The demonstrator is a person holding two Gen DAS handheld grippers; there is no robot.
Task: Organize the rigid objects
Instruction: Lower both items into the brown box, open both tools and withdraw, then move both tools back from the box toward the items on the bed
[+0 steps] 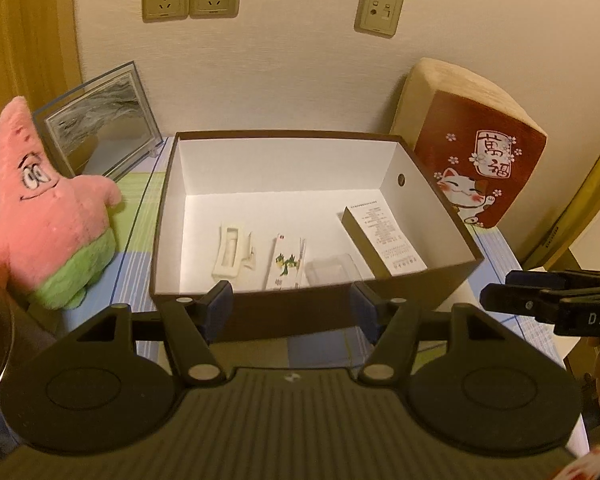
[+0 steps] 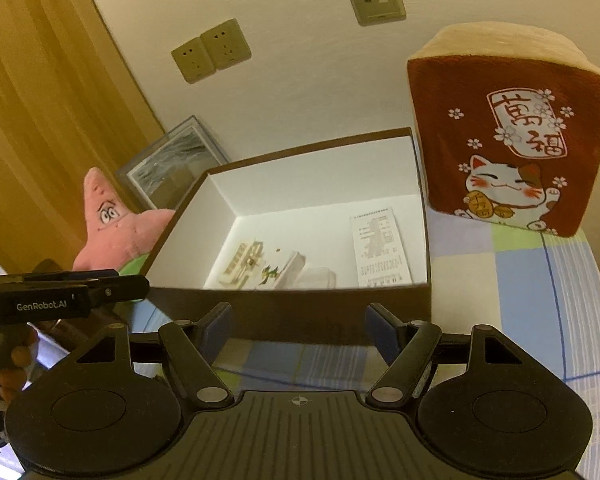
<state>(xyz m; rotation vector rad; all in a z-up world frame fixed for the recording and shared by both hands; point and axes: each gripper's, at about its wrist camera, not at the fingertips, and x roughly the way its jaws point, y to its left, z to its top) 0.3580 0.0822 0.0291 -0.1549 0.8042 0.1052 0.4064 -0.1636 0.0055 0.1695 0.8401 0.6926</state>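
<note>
A brown box [image 1: 300, 308] with a white inside stands on the table, also seen as the box [image 2: 292, 312] in the right wrist view. Inside lie a cream plastic piece [image 1: 229, 251], a flat white packet with a green print [image 1: 285, 262], a clear plastic tray [image 1: 332, 271] and a printed carton [image 1: 384, 238]. My left gripper [image 1: 294, 312] hangs open in front of the box's near wall, nothing between its fingers. My right gripper [image 2: 302, 330] is open too, just before the same wall, empty. Each gripper shows at the other view's edge.
A pink star plush [image 1: 50, 220] sits left of the box, a framed picture [image 1: 100, 120] behind it. A red lucky-cat cushion [image 2: 508, 144] stands right of the box against the wall. The table has a checked cloth [image 2: 520, 280]. A hand [image 2: 12, 364] grips the left tool.
</note>
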